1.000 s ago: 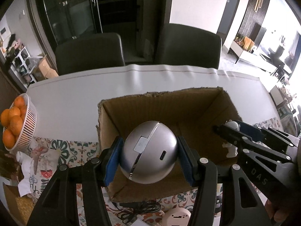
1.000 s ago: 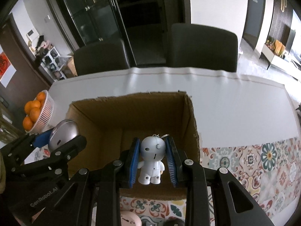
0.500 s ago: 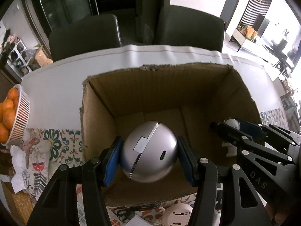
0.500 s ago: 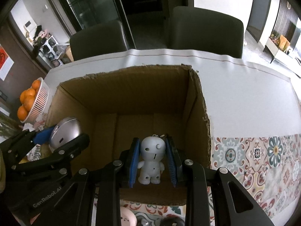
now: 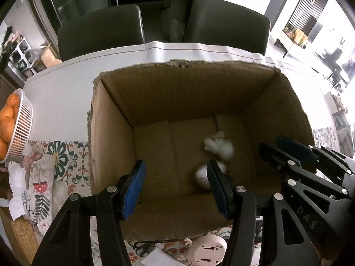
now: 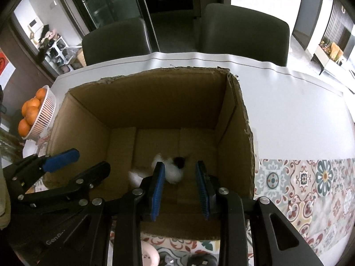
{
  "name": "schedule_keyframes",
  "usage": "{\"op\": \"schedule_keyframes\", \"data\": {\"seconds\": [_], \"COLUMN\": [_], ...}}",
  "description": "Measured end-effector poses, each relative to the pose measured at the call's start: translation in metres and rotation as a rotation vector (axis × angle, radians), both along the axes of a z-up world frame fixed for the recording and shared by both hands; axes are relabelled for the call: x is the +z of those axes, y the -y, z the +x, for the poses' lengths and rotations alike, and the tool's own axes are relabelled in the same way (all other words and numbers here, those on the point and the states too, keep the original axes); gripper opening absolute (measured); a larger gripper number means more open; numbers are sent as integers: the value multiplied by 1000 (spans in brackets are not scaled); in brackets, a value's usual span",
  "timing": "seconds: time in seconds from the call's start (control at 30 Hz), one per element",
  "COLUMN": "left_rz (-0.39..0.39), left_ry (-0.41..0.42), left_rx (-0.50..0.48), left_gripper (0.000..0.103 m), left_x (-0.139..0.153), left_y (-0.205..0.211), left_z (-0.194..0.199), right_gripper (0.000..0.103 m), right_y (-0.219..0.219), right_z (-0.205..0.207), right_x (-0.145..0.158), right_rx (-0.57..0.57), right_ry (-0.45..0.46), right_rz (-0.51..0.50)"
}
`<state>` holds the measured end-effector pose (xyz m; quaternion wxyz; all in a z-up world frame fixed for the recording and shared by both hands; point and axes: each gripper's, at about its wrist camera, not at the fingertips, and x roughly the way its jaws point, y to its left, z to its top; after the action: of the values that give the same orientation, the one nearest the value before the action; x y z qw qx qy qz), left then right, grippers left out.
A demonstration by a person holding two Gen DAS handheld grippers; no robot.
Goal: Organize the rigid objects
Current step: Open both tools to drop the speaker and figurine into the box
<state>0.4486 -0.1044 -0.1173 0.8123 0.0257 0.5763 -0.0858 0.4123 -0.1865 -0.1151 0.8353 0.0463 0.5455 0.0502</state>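
An open cardboard box (image 5: 184,63) (image 6: 177,69) stands on the white table, and both grippers hang over its near side. My left gripper (image 5: 176,190) is open, with nothing between its blue pads. My right gripper (image 6: 180,190) is open too and holds nothing. On the box floor a blurred silver ball (image 5: 202,175) (image 6: 135,176) lies near a blurred white toy figure (image 5: 219,147) (image 6: 172,170). Each gripper also shows in the other's view: the right gripper (image 5: 275,144) at the box's right side, the left gripper (image 6: 88,161) at its left.
A white basket of oranges (image 5: 13,128) (image 6: 37,115) stands at the table's left. A pink round device (image 5: 207,251) and a black cable (image 5: 142,247) lie in front of the box on a patterned cloth (image 6: 310,177). Two dark chairs (image 5: 99,26) stand behind the table.
Both grippers have sunk toward the box and let go. The silver ball and the white figure have left the pads and now lie blurred on the box floor.
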Motion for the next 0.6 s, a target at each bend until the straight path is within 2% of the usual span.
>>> {"op": "schedule_keyframes", "data": {"seconds": [0.17,0.37,0.6], "left_rz": [-14,-29,1], "left_ry": [26,92,205], "left_rx": [4,4,10], "left_gripper": [57,59,68], "left_x": [12,36,63], "left_y": [-2,-5,-11], "left_z": [-8,-24,-50], "right_gripper": [31,32,34], "right_y": [3,4,0], "right_z": [-7,-24,-51], "right_x": [7,27,57], "right_rx": [-18,-56,-83], "right_ry": [16,85,191], "right_rz": [26,45,-21]}}
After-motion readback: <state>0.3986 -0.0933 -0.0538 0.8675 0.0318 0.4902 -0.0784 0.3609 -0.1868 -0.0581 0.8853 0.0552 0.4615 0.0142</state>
